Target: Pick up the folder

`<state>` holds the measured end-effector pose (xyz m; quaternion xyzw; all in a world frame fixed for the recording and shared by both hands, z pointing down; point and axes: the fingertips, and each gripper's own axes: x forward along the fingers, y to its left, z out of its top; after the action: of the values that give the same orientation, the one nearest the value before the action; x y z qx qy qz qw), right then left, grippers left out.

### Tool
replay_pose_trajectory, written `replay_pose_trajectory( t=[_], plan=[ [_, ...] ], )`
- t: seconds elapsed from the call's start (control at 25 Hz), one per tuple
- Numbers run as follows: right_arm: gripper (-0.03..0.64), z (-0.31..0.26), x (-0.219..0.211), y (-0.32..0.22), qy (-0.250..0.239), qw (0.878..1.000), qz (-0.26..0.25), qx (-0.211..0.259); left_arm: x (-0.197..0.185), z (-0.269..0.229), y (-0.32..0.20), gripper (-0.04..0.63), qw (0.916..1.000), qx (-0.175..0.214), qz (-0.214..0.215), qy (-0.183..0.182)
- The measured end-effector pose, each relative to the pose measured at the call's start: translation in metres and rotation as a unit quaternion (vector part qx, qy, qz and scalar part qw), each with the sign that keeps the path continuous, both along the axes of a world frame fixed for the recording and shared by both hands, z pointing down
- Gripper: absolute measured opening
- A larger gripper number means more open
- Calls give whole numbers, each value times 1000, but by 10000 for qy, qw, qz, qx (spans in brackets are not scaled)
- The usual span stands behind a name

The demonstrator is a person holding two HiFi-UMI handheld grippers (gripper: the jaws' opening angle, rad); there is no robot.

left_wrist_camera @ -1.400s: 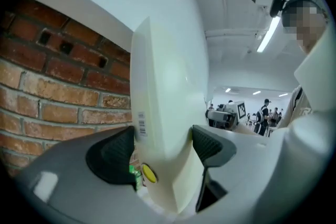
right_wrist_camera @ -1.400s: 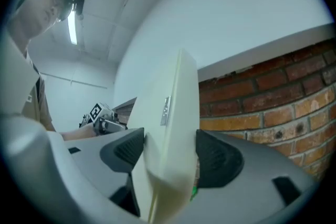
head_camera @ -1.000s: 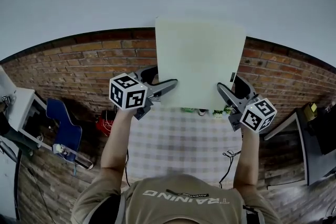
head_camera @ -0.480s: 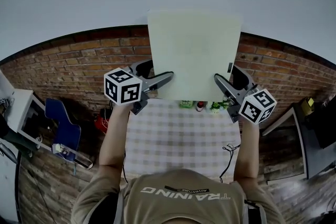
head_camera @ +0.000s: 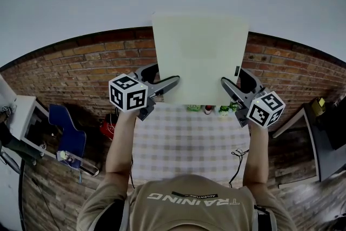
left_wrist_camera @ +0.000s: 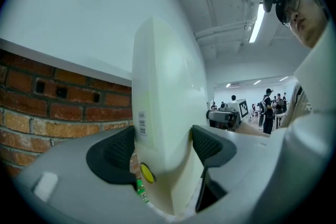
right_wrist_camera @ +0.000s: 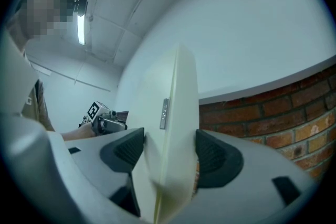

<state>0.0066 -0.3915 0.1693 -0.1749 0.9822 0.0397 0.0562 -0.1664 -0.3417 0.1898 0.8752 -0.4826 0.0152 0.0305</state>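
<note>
A pale cream folder (head_camera: 200,57) is held up in the air in front of the brick wall, upright and facing me. My left gripper (head_camera: 175,83) is shut on its lower left edge, where the folder (left_wrist_camera: 163,113) fills the gap between the dark pads (left_wrist_camera: 113,152). On the lower right edge my right gripper (head_camera: 224,85) is shut as well, the folder (right_wrist_camera: 176,128) squeezed between both pads (right_wrist_camera: 210,157). A small barcode label and a yellow dot show on the folder's edge in the left gripper view.
A table with a checked cloth (head_camera: 189,143) lies below the folder, with small bottles (head_camera: 205,110) at its far edge. A brick wall (head_camera: 81,67) stands behind. A blue chair (head_camera: 67,135) is at the left, a dark desk (head_camera: 324,138) at the right. People stand far off in the room.
Both grippers lifted the folder a little higher a second ago, then settled slightly lower; it has stayed clamped on both sides.
</note>
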Motion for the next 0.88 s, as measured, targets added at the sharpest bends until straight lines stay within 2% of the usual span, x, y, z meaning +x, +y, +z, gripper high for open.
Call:
replay_pose_trajectory(
  t=[0.88],
  plan=[
    [278, 15, -5, -8, 165, 9998, 36, -108, -5, 11, -8, 331, 10000, 35, 23, 60]
  ],
)
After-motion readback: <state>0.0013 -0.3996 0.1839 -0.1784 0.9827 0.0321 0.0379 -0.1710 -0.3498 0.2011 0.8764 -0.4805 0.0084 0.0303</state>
